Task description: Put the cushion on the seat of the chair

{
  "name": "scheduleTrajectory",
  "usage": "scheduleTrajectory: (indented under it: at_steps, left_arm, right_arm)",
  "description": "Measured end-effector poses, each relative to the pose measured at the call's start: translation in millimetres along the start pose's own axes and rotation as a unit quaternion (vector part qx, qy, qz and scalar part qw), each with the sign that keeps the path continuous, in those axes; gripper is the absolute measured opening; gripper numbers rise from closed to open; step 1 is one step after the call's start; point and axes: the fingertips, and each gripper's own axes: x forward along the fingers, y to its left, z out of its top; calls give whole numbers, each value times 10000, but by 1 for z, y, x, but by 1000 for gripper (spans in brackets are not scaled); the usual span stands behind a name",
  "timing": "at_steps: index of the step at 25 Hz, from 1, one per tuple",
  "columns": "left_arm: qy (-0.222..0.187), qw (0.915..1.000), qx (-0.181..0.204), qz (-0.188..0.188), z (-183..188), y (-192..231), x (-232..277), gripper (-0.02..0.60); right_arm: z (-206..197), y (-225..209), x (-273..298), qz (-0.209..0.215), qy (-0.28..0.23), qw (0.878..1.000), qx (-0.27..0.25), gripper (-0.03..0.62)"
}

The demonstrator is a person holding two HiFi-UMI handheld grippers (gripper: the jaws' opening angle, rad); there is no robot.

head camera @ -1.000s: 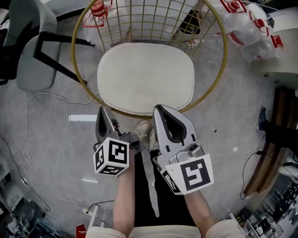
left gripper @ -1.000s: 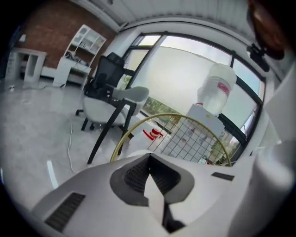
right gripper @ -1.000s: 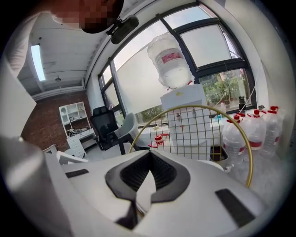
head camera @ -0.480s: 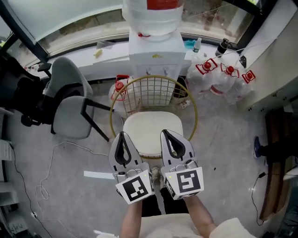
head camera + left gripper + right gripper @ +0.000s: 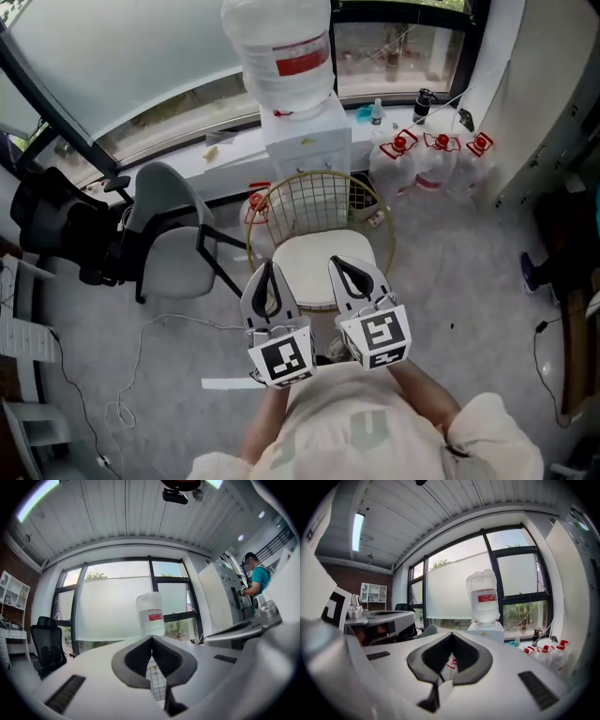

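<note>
In the head view a white oval cushion [image 5: 309, 255] lies on the seat of a round chair with a gold wire back [image 5: 319, 199]. Both grippers are held level above its near edge, side by side. My left gripper [image 5: 269, 267] is shut with nothing in it, and so is my right gripper [image 5: 338, 262]. In the left gripper view the left gripper [image 5: 151, 638] has its dark pads meeting, with a bit of the wire back showing below them. The right gripper view shows the right gripper [image 5: 451, 634] with its pads touching too.
A water dispenser [image 5: 302, 141] with a large bottle [image 5: 279, 52] stands behind the chair by the window. Several water jugs [image 5: 433, 155] sit to its right. A grey chair [image 5: 173, 246] and a black office chair [image 5: 56, 230] stand left. A cable [image 5: 141, 361] trails on the floor.
Both grippers have risen from just above the cushion's near edge and now point level. The head view has pulled up and back, so the chair looks smaller and the dispenser and window show.
</note>
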Motion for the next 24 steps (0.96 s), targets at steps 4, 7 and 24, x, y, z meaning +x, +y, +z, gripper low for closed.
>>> scheduleTrajectory:
  at_steps: [4,7,24]
  left_arm:
    - [-338,9992,44,-186,17,-3,-3,14]
    - [-409,9988,38,-277,22,-7,-6,14]
    - [-497,9983,-271,-110,26,-5,-27,14]
  right_arm:
    - [10,2,-9,-102,-185,9998,31,15]
    - [11,5,-13,-143,-209,9997,-34,15]
    - [8,21,-19,-28,-160,9997,-163,16]
